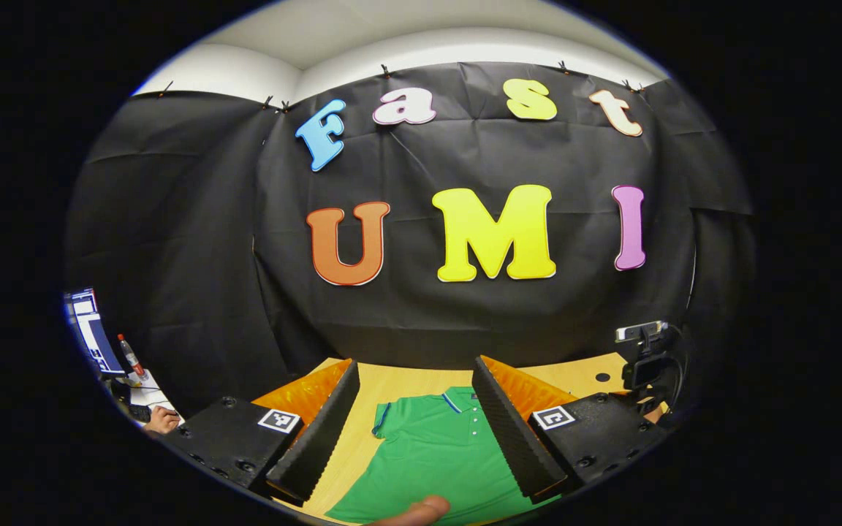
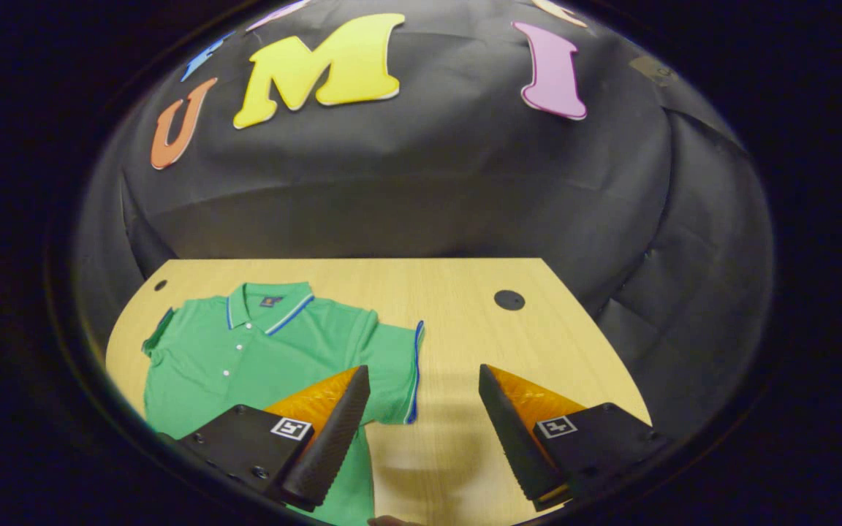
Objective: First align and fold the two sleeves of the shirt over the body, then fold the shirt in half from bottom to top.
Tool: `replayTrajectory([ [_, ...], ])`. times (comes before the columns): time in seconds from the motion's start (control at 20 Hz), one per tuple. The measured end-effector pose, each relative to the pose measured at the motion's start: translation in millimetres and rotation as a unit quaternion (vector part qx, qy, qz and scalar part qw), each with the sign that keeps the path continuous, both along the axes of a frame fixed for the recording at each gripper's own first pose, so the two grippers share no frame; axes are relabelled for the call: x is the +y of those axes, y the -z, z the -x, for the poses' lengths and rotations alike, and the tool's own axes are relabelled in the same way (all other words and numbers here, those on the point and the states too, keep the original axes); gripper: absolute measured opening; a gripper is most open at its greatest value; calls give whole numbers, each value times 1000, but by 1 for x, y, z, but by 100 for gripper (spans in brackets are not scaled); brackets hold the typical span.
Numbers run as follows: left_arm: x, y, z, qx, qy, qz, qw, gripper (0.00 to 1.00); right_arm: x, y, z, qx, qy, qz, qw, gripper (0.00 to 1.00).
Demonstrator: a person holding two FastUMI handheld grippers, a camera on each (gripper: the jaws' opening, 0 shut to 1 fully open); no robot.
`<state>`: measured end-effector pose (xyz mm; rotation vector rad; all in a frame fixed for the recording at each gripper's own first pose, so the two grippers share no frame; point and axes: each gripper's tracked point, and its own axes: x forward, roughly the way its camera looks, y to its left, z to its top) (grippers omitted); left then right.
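shirt (image 2: pixel 260 351) flat on table (image 2: pixel 465 307)

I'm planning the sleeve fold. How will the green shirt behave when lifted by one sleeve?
The green shirt lies flat as thin cloth, so it will likely droop limply. The sleeve should lift lightly; the body may drag across the smooth wooden table.

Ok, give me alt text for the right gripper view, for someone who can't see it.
A green polo shirt lies flat on a wooden table, sleeves still spread out. The right gripper hovers open above the shirt's near sleeve.
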<state>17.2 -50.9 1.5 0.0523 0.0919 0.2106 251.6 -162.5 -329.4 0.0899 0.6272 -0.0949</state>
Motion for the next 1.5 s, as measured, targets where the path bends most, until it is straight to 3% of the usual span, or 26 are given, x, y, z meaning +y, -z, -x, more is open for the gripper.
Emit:
replayTrajectory([
  [0.2, -1, 7, 0, 9, -3, 3, 1000, 99, -1, 43, -25, 47, 15, -16, 999, 95],
  [0.6, 12, 34, -2, 52, -7, 6, 999, 99, 7, 80, -66, 87, 16, -8, 996, 95],
  [0.7, 17, 39, -2, 58, -9, 5, 998, 100, 9, 82, -69, 90, 24, -22, 995, 80],
  [0.8, 20, 44, -4, 63, -11, 6, 998, 100, 9, 83, -68, 90, 23, -27, 995, 77],
  [0.95, 22, 49, -6, 72, -10, 11, 997, 100, 15, 83, -67, 93, 18, -31, 995, 31],
  [1.0, 23, 50, -6, 74, -10, 11, 997, 100, 18, 79, -68, 92, 11, -34, 995, 29],
  [1.1, 22, 50, -6, 75, -7, 9, 997, 100, 22, 87, -69, 94, 13, -46, 994, 5],
  [1.15, 22, 49, -7, 74, -6, 8, 997, 100, 24, 82, -67, 94, 11, -53, 994, 10],
  [1.25, 22, 47, -6, 72, -3, 4, 997, 100, 21, 82, -65, 97, 6, -50, 994, 3],
  [1.5, 24, 46, -3, 70, 2, 3, 998, 100, 19, 58, -66, 75, 5, -47, 996, 3],
])
